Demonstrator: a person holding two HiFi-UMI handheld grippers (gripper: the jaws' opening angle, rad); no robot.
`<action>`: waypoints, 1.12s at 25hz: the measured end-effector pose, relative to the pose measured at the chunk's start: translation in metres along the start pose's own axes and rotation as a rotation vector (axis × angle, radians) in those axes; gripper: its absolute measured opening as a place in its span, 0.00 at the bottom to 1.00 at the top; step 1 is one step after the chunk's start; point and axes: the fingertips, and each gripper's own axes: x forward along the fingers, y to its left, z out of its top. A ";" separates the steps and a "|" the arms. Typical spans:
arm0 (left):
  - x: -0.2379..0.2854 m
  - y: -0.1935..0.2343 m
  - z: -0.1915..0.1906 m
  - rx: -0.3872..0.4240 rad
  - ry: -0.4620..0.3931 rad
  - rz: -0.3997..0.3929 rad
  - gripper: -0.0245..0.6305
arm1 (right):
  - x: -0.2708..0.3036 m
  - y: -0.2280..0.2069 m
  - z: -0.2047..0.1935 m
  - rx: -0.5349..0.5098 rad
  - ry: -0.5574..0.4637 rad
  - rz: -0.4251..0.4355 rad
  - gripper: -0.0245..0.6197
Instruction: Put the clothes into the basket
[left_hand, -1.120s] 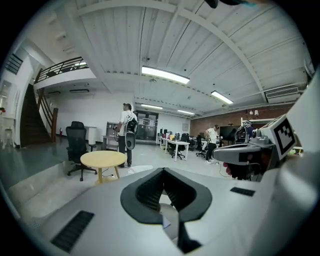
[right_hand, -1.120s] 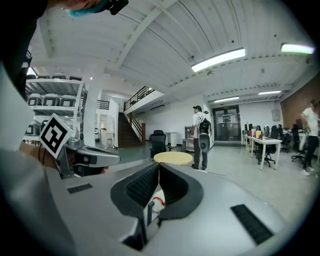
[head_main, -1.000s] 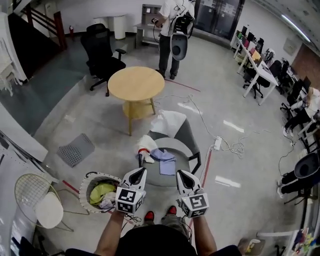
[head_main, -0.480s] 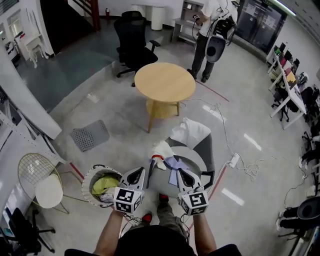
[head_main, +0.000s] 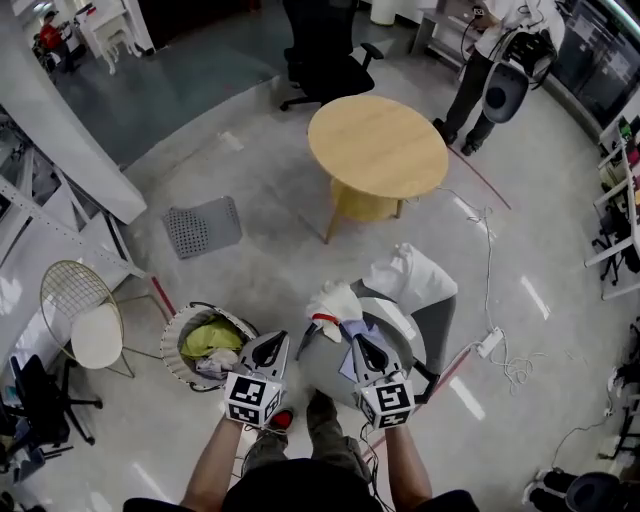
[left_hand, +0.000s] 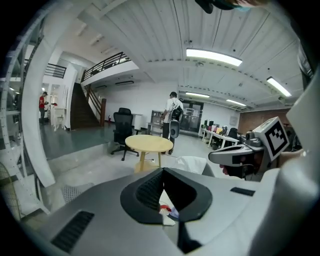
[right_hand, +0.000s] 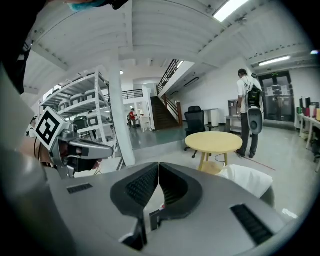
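Note:
A grey chair (head_main: 425, 330) holds a white garment with a red trim (head_main: 335, 301), a lavender cloth (head_main: 357, 329) and a white cloth (head_main: 412, 275) over its back. The round basket (head_main: 176, 336) stands on the floor left of the chair, with yellow-green clothes (head_main: 210, 339) inside. My left gripper (head_main: 277, 342) hovers between basket and chair, shut and empty. Over the seat's near edge, just short of the lavender cloth, my right gripper (head_main: 357, 341) is also shut and empty. In the left gripper view the white and lavender clothes (left_hand: 166, 209) show past the left gripper (left_hand: 163, 172). The right gripper (right_hand: 159, 165) has its pads together.
A round wooden table (head_main: 378, 148) stands beyond the chair, a black office chair (head_main: 325, 60) and a standing person (head_main: 490, 60) further back. A wire chair (head_main: 85, 320) is at the left, a grey grille (head_main: 200, 225) on the floor, a power strip and cable (head_main: 490, 342) to the right.
Both grippers have come forward and lower, up to the chair with the clothes. The basket now lies close beside the left gripper. Both stay shut.

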 end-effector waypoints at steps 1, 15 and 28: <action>0.006 0.004 -0.007 -0.011 0.018 0.014 0.05 | 0.009 -0.002 -0.006 -0.008 0.018 0.021 0.08; 0.063 0.037 -0.090 -0.139 0.157 0.134 0.05 | 0.111 -0.029 -0.095 -0.105 0.209 0.189 0.08; 0.079 0.053 -0.147 -0.182 0.231 0.165 0.05 | 0.171 -0.036 -0.170 -0.073 0.328 0.235 0.08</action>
